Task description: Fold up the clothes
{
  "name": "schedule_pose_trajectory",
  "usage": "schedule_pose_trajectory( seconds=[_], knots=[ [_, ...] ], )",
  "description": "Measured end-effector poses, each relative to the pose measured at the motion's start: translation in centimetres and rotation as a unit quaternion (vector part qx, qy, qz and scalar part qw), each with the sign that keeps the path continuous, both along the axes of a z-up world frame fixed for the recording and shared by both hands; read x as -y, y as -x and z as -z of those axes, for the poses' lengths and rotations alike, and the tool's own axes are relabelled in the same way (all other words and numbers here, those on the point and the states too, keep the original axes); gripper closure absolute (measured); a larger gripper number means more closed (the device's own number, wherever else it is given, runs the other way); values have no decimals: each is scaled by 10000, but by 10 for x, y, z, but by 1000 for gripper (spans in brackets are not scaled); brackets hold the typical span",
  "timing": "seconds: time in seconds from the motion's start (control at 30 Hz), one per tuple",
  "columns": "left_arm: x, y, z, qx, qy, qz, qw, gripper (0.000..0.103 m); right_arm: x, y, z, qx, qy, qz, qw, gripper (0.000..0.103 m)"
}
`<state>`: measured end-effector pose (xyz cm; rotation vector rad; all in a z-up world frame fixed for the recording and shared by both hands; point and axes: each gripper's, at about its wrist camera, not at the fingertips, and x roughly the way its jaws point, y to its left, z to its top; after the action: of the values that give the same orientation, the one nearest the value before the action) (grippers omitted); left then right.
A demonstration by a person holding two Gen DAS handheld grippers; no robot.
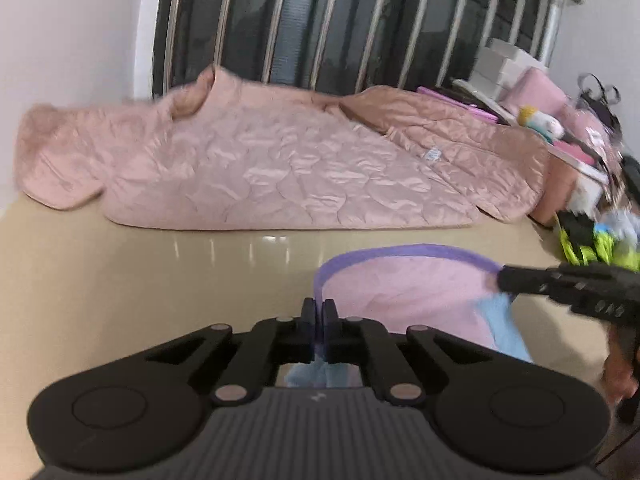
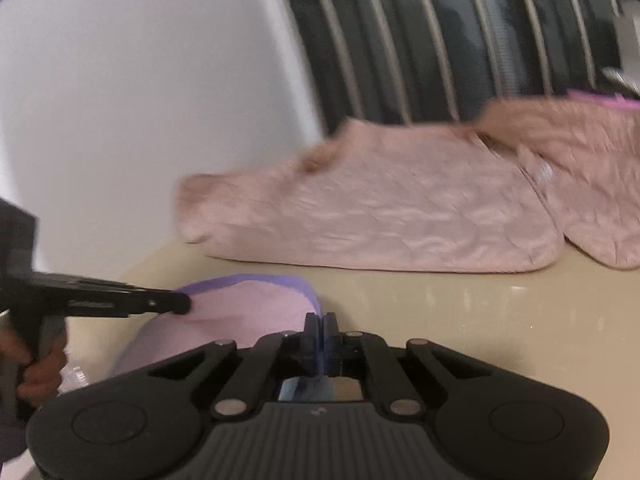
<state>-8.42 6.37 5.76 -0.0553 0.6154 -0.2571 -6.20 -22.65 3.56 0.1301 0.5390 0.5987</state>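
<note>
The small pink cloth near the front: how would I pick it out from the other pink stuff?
Start at the barred window; below it a big quilted pink jacket lies on the beige table. Nearer the camera is the small cloth, pinched by both grippers. It alone is smooth, with a purple edge and a blue part.

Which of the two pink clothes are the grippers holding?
The small pink garment with the purple edge, nearest the cameras. Both the left gripper and right gripper pinch it. The big quilted jacket lies untouched behind.
</note>
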Motion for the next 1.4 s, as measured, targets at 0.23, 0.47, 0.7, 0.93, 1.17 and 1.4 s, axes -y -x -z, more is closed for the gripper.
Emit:
schedule_pose_trajectory(
  seconds=[0.23,0.47,0.7,0.93,1.17,1.4],
  knots=[
    [17,58,26,721,-903,-858,9896,100,6,52,27,86,638,-139,9978,102],
    [34,73,20,1339,-1061,-578,9836,99,3,38,-14,322,142,-47,9994,75],
    [32,81,13,1563,-910,-534,9821,99,-96,-24,-33,439,1520,-1714,9724,54],
    [37,87,17,1692,-1067,-265,9794,99,-164,-59,-16,429,2944,-3316,8953,55],
    [35,88,-2,798,257,-15,9965,79,-177,-103,-4,-183,3375,-3581,8704,58],
    [25,52,22,-476,1019,-240,9934,80,-157,-114,3,-518,2732,-3212,9053,95]
  ],
)
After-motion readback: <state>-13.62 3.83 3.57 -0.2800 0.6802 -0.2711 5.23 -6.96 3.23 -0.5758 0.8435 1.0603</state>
